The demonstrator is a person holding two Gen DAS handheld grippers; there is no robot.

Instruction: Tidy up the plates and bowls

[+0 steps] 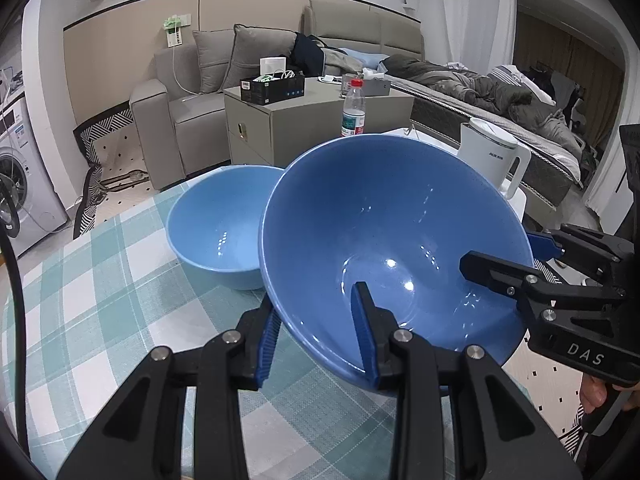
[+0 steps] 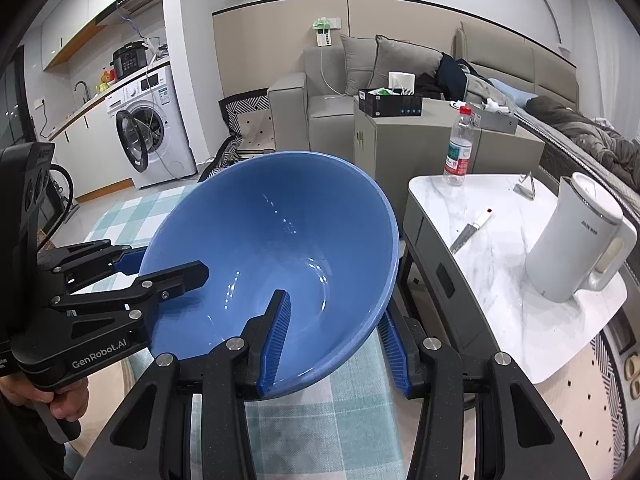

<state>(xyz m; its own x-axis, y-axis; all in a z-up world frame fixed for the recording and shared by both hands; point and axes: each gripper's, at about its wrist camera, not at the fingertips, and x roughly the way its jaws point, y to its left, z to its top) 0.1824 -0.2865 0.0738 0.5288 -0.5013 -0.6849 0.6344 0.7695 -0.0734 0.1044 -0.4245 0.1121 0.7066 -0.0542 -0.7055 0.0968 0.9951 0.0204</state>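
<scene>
Left gripper (image 1: 320, 334): mine, clamped on big blue bowl (image 1: 396, 236), rim at six o'clock. Right gripper (image 2: 334, 340): clamped on opposite rim, sharing weight. Bowl lifted, tilted; lighter bowl (image 1: 216, 224) on checked tablecloth (image 1: 100, 280), ten o'clock, likely nesting target.

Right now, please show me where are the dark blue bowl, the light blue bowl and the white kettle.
dark blue bowl (image 1: 384, 216): left wrist view, inner wall.
light blue bowl (image 1: 216, 220): left wrist view, inside surface.
white kettle (image 2: 568, 244): right wrist view, side of body.
</scene>
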